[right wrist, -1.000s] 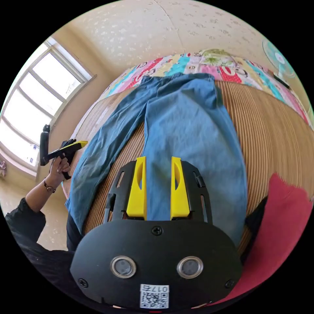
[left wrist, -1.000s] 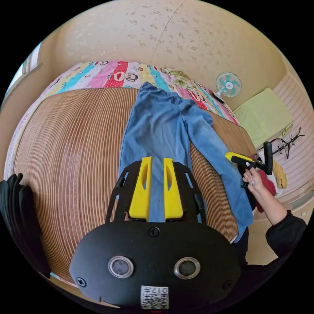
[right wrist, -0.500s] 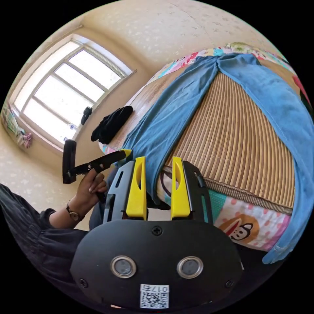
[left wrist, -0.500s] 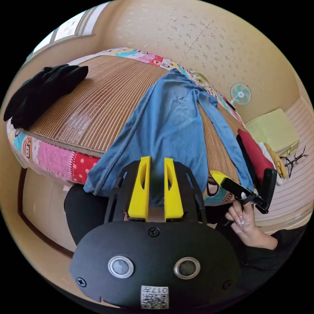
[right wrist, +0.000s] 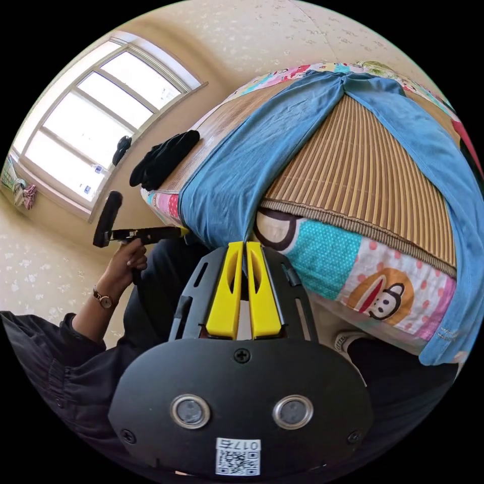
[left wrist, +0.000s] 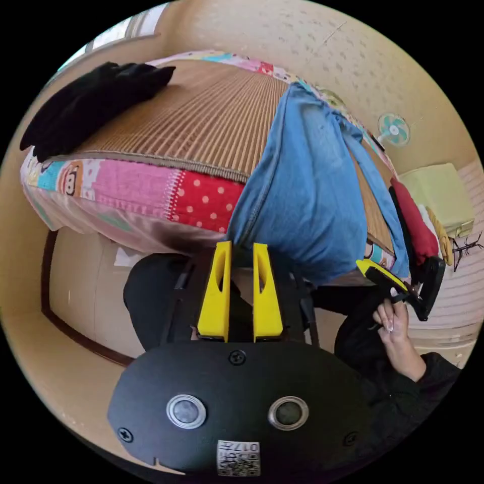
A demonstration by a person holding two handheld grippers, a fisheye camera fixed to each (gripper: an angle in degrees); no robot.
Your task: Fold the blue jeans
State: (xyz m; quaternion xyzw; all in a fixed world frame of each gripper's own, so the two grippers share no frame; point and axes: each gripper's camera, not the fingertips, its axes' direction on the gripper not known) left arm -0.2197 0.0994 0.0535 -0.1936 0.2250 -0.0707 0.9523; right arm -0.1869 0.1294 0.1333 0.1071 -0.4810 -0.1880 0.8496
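Note:
The blue jeans (left wrist: 302, 186) lie along a bamboo mat (left wrist: 201, 116) with both legs hanging over the bed's near edge. My left gripper (left wrist: 241, 245) is open, its yellow tips at the left corner of one leg's hem. My right gripper (right wrist: 245, 244) is shut on the right corner of that same hem (right wrist: 222, 217). It also shows in the left gripper view, where the right gripper (left wrist: 368, 266) touches the hem, held by a hand (left wrist: 396, 327). The left gripper (right wrist: 174, 232) appears beside the hem's other corner. The second leg (right wrist: 448, 282) hangs further right.
A black garment (left wrist: 91, 101) lies on the mat's far corner, below a window (right wrist: 85, 126). A red garment (left wrist: 416, 222) sits at the mat's other side. A patchwork sheet (right wrist: 353, 272) covers the bed's side. A fan (left wrist: 393, 130) and a green cushion (left wrist: 443, 194) stand beyond.
Both hands have dropped from above the mat to the hem at the bed's edge. The right jaws, apart before, have come together on the hem. The left jaws stay apart.

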